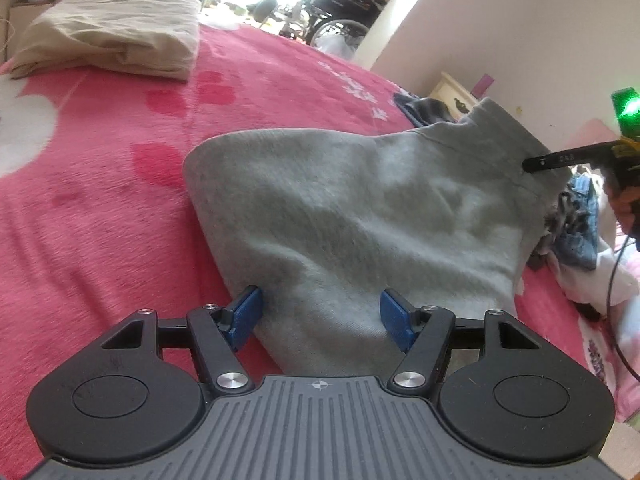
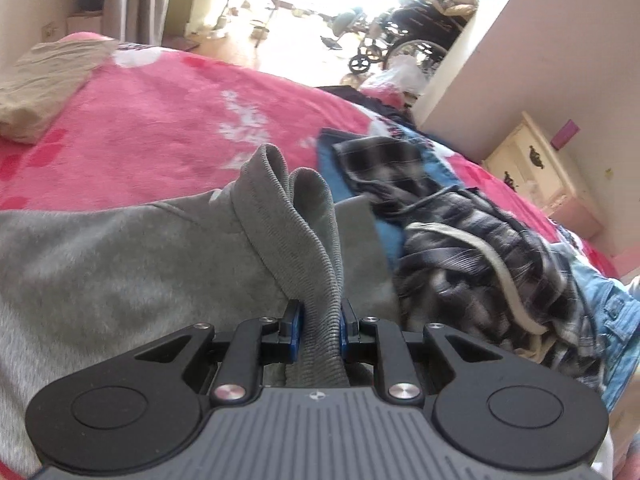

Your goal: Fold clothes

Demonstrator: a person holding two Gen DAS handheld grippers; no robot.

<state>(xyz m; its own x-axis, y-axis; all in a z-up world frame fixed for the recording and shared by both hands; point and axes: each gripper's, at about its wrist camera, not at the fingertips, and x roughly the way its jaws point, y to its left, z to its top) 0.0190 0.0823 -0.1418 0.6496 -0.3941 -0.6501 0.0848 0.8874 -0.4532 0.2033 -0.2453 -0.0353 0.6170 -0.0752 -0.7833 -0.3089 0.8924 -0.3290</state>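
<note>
While our left gripper (image 1: 322, 314) hovers with its blue pads spread wide over the near corner of the grey sweatshirt (image 1: 360, 216), clasping nothing, our right gripper (image 2: 320, 322) pinches the sweatshirt's ribbed hem (image 2: 316, 264) tight. The sweatshirt lies on the pink blanket (image 1: 100, 200). A folded beige cloth (image 1: 116, 32) sits far left; a plaid garment (image 2: 480, 248) and jeans (image 2: 612, 312) are heaped at right.
</note>
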